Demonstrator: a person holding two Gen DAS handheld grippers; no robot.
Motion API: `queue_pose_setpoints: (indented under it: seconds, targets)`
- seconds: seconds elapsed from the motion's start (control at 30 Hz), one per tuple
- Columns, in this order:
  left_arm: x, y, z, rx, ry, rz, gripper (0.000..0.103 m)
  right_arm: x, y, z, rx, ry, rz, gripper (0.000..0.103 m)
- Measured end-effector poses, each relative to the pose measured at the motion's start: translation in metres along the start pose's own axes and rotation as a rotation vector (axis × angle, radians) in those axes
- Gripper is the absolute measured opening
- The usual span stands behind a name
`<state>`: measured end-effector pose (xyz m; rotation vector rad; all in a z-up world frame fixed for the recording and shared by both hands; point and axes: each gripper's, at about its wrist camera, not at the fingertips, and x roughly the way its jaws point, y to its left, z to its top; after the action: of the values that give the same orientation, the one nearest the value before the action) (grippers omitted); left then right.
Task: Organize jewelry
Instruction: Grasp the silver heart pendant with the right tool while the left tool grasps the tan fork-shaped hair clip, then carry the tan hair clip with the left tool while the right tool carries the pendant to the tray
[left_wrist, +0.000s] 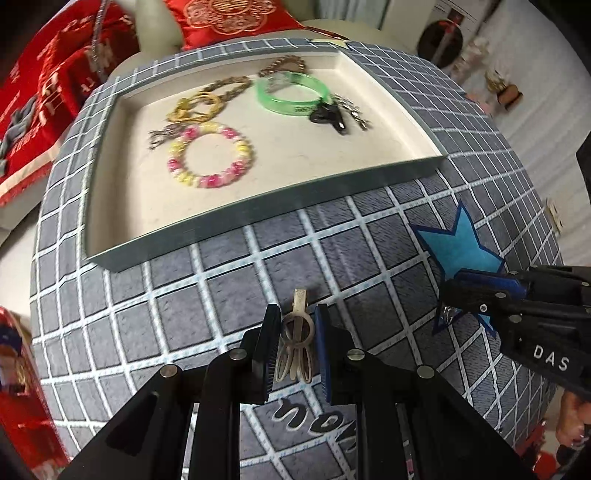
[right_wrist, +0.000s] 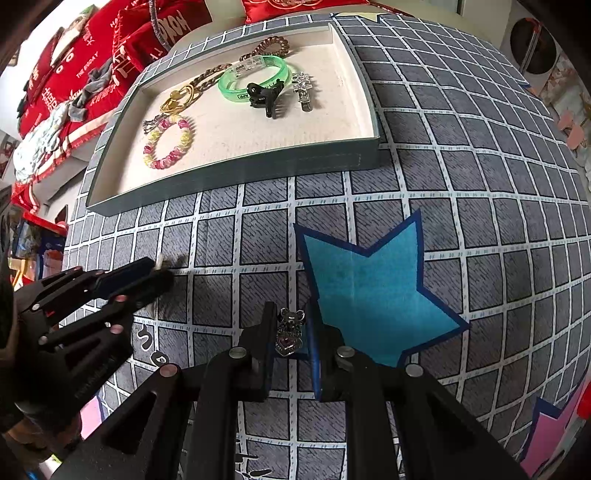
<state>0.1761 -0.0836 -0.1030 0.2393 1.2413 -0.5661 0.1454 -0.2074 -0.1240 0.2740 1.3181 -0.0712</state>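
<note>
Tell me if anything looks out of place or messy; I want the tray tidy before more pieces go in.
Mildly. In the shallow grey-rimmed tray, everything crowds the far half: the translucent green bangle overlaps the brown chain, with the black claw clip resting against the bangle. Nothing looks broken or spilled.

A grey grid-patterned cloth (right_wrist: 480, 177) covers the table. On it lies a blue star patch (right_wrist: 373, 291), with a pink star patch (right_wrist: 546, 439) well beyond its lower right. Red cushions (right_wrist: 81, 62) are heaped past the cloth's far left edge.
</note>
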Motion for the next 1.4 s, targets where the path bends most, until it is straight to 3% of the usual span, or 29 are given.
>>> queue_pose_setpoints:
  seconds: [0.53,0.8,0.83,0.9,0.93,0.97,1.2,1.3,1.4]
  targets:
    - [-0.027,0.015,-0.001,-0.089,-0.048,0.010,0.034,-0.016,0.007,0.007,0.005,-0.003,0.018,0.013]
    - [-0.031,0.022,-0.004,-0.111,-0.055,0.011,0.034,-0.012,0.006,0.012,0.029,0.009,0.075,0.013]
    - [-0.030,0.023,-0.005,-0.114,-0.054,0.012,0.034,-0.009,0.004,0.012,0.045,0.017,0.077,0.016]
    - [-0.030,0.024,-0.006,-0.120,-0.050,0.012,0.034,-0.004,0.002,0.010,0.056,0.027,0.066,0.042]
    - [-0.029,0.025,-0.007,-0.124,-0.047,0.012,0.034,-0.002,0.002,0.009,0.054,0.023,0.055,0.059]
    - [-0.029,0.026,-0.007,-0.125,-0.045,0.013,0.034,-0.001,0.003,0.008,0.053,0.020,0.053,0.060]
    - [-0.027,0.029,-0.009,-0.127,-0.038,0.026,0.034,0.017,0.005,0.010,0.098,0.020,0.002,0.056]
    - [-0.026,0.030,-0.010,-0.133,-0.034,0.031,0.034,0.021,0.016,0.015,0.056,0.004,-0.069,0.034]
    - [-0.026,0.030,-0.010,-0.138,-0.032,0.032,0.034,0.022,0.024,0.017,0.021,0.010,-0.103,0.030]
